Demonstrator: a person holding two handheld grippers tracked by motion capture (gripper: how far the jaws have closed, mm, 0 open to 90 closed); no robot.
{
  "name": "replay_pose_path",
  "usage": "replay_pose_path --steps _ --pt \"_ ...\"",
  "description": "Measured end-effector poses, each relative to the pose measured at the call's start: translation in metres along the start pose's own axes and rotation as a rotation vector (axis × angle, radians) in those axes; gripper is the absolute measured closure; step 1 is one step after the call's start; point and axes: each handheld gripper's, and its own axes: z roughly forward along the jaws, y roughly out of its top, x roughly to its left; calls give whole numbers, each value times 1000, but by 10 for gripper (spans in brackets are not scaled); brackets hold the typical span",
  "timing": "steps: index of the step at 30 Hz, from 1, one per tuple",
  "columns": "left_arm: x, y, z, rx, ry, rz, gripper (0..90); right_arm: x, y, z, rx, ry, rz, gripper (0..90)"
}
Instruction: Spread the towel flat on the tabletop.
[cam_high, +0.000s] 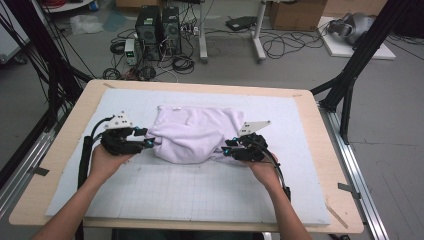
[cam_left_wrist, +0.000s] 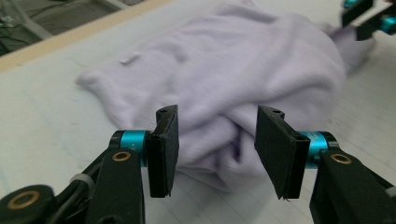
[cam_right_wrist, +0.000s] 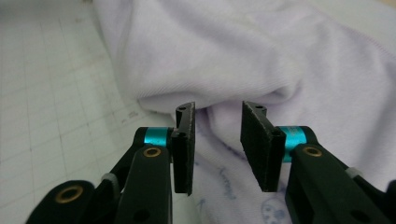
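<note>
A crumpled pale lilac garment (cam_high: 192, 132) lies bunched on the white gridded mat (cam_high: 200, 192). My left gripper (cam_high: 145, 137) is at the garment's left edge and my right gripper (cam_high: 227, 147) is at its lower right edge. In the left gripper view the garment (cam_left_wrist: 243, 70) has a fold lying in the gap of my left gripper (cam_left_wrist: 217, 140), whose pads stand apart from the cloth. The right gripper (cam_left_wrist: 369, 18) shows at the far side of the pile. In the right gripper view the jaws of my right gripper (cam_right_wrist: 217, 140) stand apart over the garment (cam_right_wrist: 261, 56), not pinching it.
The mat covers a wooden table (cam_high: 322, 135) with bare rims at left and right. Black frame posts (cam_high: 350, 75) stand at the table's back corners. Beyond the far edge are computer towers (cam_high: 157, 27), cables and a cardboard box (cam_high: 297, 12) on the floor.
</note>
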Motion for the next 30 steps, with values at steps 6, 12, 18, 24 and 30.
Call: replay_pose_path --steps 6,12,18,24,30 --pt "-14 -9 37 76 -30 50 504 -3 -1 16 44 -27 -21 638" --pt "-14 -11 62 112 -17 60 714 -3 -2 37 50 -17 -30 672" --pt "-9 -4 46 68 -23 21 822 1 2 39 60 1 -42 854" --pt "-1 13 12 -26 -7 -23 824 0 5 0 -34 4 -47 859" --pt "-1 30 -15 -73 17 -17 824 -3 3 -38 -91 -11 -35 865"
